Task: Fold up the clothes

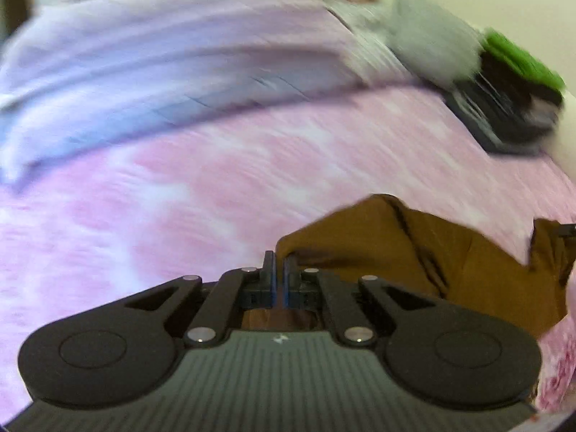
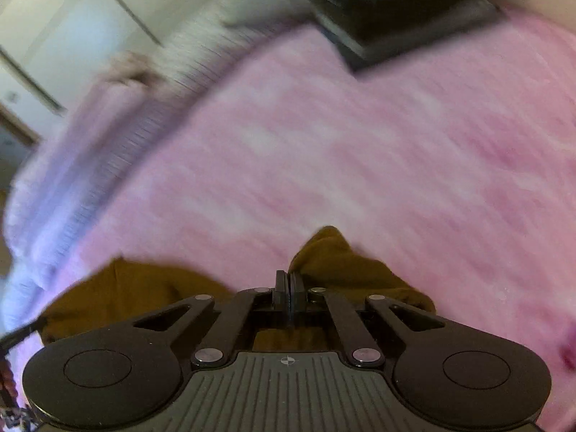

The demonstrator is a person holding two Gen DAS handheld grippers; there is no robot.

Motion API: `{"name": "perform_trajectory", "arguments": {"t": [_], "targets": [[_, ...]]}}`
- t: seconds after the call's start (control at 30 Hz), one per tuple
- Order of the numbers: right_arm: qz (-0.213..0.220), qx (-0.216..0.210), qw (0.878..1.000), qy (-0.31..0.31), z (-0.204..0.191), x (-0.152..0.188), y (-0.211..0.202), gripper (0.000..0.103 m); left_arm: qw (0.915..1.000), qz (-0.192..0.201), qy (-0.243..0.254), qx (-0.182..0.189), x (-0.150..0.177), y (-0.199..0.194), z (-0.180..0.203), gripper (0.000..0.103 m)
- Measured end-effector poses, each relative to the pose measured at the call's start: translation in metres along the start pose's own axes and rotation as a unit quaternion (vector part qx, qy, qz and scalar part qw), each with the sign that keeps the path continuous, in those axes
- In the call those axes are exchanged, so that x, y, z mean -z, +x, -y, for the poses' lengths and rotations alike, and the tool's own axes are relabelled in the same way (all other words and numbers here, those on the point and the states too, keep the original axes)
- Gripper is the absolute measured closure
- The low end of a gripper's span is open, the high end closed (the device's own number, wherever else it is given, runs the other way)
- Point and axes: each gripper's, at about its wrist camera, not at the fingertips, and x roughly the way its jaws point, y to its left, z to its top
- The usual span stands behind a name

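On the pink bedspread, near the cameras, lies the brown garment, bunched and unfolded; left gripper and right gripper each pinch an edge, so folding looks barely begun.

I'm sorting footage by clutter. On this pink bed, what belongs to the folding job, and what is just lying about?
Part of the job:
- brown garment, a corner pinched in each gripper
- left gripper, shut on it
- right gripper, shut on it

Just lying about:
- lilac quilt at the far side
- grey pillow
- dark stack with something green on top, blurred
- pink bed cover underneath
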Motion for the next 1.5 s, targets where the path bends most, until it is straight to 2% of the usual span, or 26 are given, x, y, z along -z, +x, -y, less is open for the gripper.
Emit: {"name": "perform_trajectory", "arguments": {"t": [0.13, 0.2, 0.27, 0.33, 0.4, 0.43, 0.47, 0.53, 0.57, 0.6, 0.67, 0.73, 0.83, 0.87, 0.9, 0.97, 1.0, 1.1, 1.2, 1.27, 1.37, 1.4, 1.43, 1.47, 1.5], "targets": [[0.066, -0.078, 0.994, -0.036, -0.058, -0.042, -0.001, 0.103, 0.9971, 0.044, -0.011, -0.062, -0.028, -0.052, -0.042, 0.101], [0.092, -0.100, 0.989, -0.052, -0.084, -0.063, -0.001, 0.103, 0.9937, 0.064, -0.015, -0.091, -0.042, -0.069, -0.055, 0.101], [0.110, -0.091, 0.989, -0.045, -0.097, -0.079, 0.006, 0.103, 0.9891, 0.083, -0.043, -0.114, -0.058, -0.072, -0.070, 0.100], [0.111, -0.055, 0.992, -0.010, -0.096, -0.095, 0.025, 0.103, 0.9858, 0.084, -0.074, -0.125, -0.068, -0.062, -0.086, 0.097], [0.075, -0.011, 0.996, 0.040, -0.085, -0.108, 0.049, 0.103, 0.9843, 0.070, -0.098, -0.129, -0.067, -0.051, -0.094, 0.084], [0.052, 0.001, 0.997, 0.053, -0.081, -0.111, 0.058, 0.102, 0.9842, 0.060, -0.114, -0.122, -0.062, -0.045, -0.096, 0.081], [0.036, 0.008, 0.998, 0.048, -0.080, -0.109, 0.063, 0.096, 0.9836, 0.055, -0.123, -0.120, -0.054, -0.039, -0.097, 0.077], [0.012, 0.007, 1.000, -0.001, -0.087, -0.097, 0.068, 0.078, 0.9825, 0.036, -0.134, -0.124, -0.035, -0.031, -0.096, 0.072], [-0.009, 0.010, 0.999, -0.037, -0.093, -0.089, 0.073, 0.064, 0.9821, 0.025, -0.138, -0.125, -0.026, -0.026, -0.096, 0.070], [-0.027, 0.015, 0.997, -0.073, -0.101, -0.078, 0.076, 0.060, 0.9808, 0.012, -0.147, -0.128, -0.013, -0.023, -0.098, 0.070], [-0.051, 0.024, 0.985, -0.161, -0.119, -0.055, 0.089, 0.060, 0.9778, -0.012, -0.172, -0.118, 0.009, -0.019, -0.101, 0.070], [-0.067, 0.024, 0.961, -0.268, -0.142, -0.029, 0.104, 0.060, 0.9760, -0.030, -0.198, -0.086, 0.031, -0.019, -0.099, 0.069], [-0.082, 0.005, 0.920, -0.384, -0.178, 0.001, 0.123, 0.060, 0.9757, -0.055, -0.209, -0.033, 0.049, -0.014, -0.085, 0.056], [-0.093, -0.014, 0.917, -0.388, -0.184, 0.007, 0.128, 0.060, 0.9742, -0.059, -0.218, -0.008, 0.057, -0.013, -0.078, 0.051], [-0.101, -0.035, 0.919, -0.379, -0.188, 0.010, 0.131, 0.060, 0.9702, -0.062, -0.234, 0.017, 0.065, -0.013, -0.072, 0.046], [-0.115, -0.075, 0.928, -0.345, -0.194, 0.013, 0.137, 0.060, 0.9612, -0.074, -0.261, 0.051, 0.080, -0.014, -0.060, 0.036], [-0.121, -0.087, 0.932, -0.330, -0.195, 0.013, 0.140, 0.060, 0.9572, -0.079, -0.273, 0.057, 0.089, -0.014, -0.054, 0.035], [-0.132, -0.115, 0.937, -0.302, -0.207, 0.006, 0.157, 0.060, 0.9458, -0.086, -0.307, 0.060, 0.113, -0.019, -0.041, 0.031], [-0.124, -0.124, 0.938, -0.298, -0.227, -0.006, 0.173, 0.058, 0.9366, -0.091, -0.335, 0.044, 0.133, -0.018, -0.029, 0.030], [-0.121, -0.130, 0.937, -0.302, -0.242, -0.008, 0.182, 0.058, 0.9361, -0.091, -0.338, 0.035, 0.141, -0.013, -0.020, 0.030], [-0.137, -0.131, 0.930, -0.316, -0.259, -0.005, 0.205, 0.057, 0.9448, -0.077, -0.318, 0.004, 0.143, 0.002, -0.006, 0.035], [-0.140, -0.126, 0.928, -0.322, -0.261, -0.003, 0.210, 0.057, 0.9486, -0.068, -0.309, -0.005, 0.141, 0.007, -0.001, 0.046], [-0.143, -0.133, 0.923, -0.330, -0.264, 0.001, 0.214, 0.057, 0.9541, -0.056, -0.294, -0.013, 0.142, 0.008, 0.003, 0.061], [-0.144, -0.145, 0.918, -0.339, -0.264, 0.004, 0.215, 0.069, 0.9602, -0.054, -0.274, -0.013, 0.139, 0.013, 0.006, 0.096], [-0.142, -0.151, 0.913, -0.351, -0.265, 0.006, 0.211, 0.101, 0.9648, -0.061, -0.255, -0.021, 0.134, 0.016, 0.007, 0.102]]}}
